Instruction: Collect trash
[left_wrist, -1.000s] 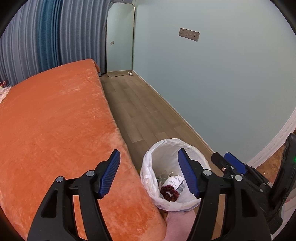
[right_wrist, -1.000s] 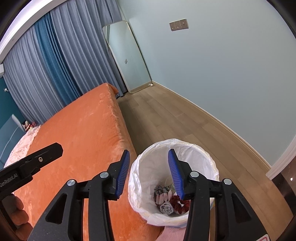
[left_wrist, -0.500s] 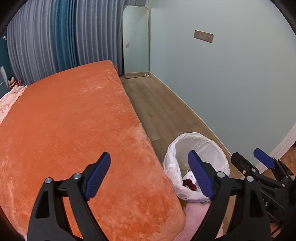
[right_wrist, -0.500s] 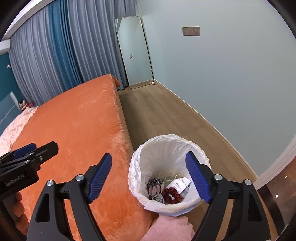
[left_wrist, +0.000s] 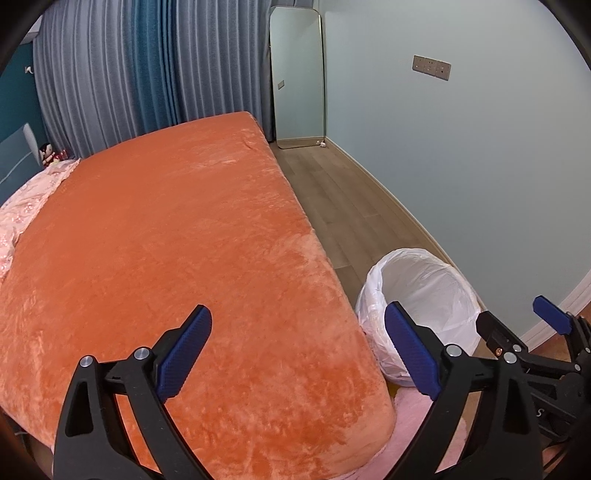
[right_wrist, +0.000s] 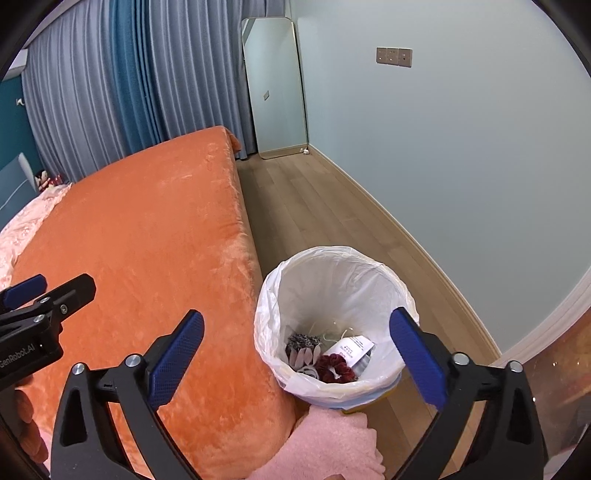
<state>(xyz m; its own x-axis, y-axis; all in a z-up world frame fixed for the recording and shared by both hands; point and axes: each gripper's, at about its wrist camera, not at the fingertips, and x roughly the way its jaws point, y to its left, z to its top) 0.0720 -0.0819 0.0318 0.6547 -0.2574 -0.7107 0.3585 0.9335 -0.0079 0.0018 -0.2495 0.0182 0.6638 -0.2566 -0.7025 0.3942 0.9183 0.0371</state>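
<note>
From the left wrist camera, the left gripper (left_wrist: 297, 350) hangs over the corner of the orange bed (left_wrist: 166, 240), its blue-padded jaws wide, having just been opening, with nothing between them; the white-lined trash bin (left_wrist: 421, 288) stands on the wood floor (left_wrist: 343, 199) just beside the bed's corner, and the right gripper (left_wrist: 517, 325) shows at the right edge. Over at the right wrist camera, the right gripper (right_wrist: 299, 354) is also spread wide and empty, its jaws having just been opening, above the trash bin (right_wrist: 332, 273), which holds a dark red scrunchie (right_wrist: 336, 367), a white paper tag (right_wrist: 352, 349) and a grey patterned scrap (right_wrist: 303, 341), while the left gripper (right_wrist: 40, 291) sits over the bed (right_wrist: 147, 229) at the left.
</note>
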